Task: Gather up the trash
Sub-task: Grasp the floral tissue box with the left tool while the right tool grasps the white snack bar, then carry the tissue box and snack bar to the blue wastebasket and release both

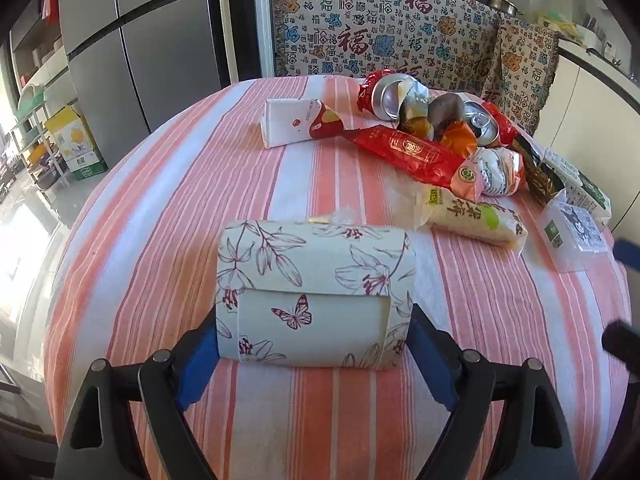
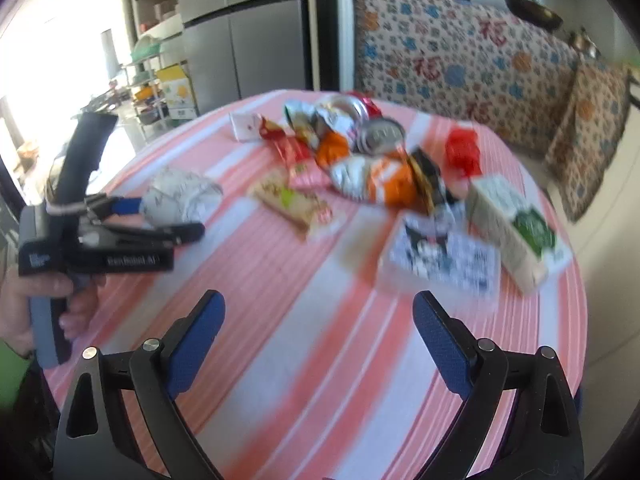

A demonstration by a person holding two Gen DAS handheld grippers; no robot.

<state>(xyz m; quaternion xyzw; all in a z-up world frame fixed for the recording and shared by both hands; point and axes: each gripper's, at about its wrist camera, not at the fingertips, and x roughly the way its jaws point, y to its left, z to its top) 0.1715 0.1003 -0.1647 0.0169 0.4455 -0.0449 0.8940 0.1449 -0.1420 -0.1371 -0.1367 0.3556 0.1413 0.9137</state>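
Left tongs (image 1: 314, 344) pinch floral tissue pack (image 1: 314, 292), lower centre; right tongs (image 2: 320, 344) spread, empty. Keep squeeze gentle; soft pack likely deforms.

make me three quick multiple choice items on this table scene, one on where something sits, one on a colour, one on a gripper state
1. Where is the floral tissue pack?
A. between the left gripper's fingers
B. on top of the crushed can
C. on the floor

2. What colour are the pads on the right gripper's fingers?
A. green
B. blue
C. yellow

3. What is the right gripper doing?
A. clamping a can
B. holding a wrapper
C. open with nothing between its fingers

Answers: 1 A, the left gripper has a pad pressed on each side of the pack. 2 B, both pads show blue. 3 C, only striped tablecloth shows in the gap.
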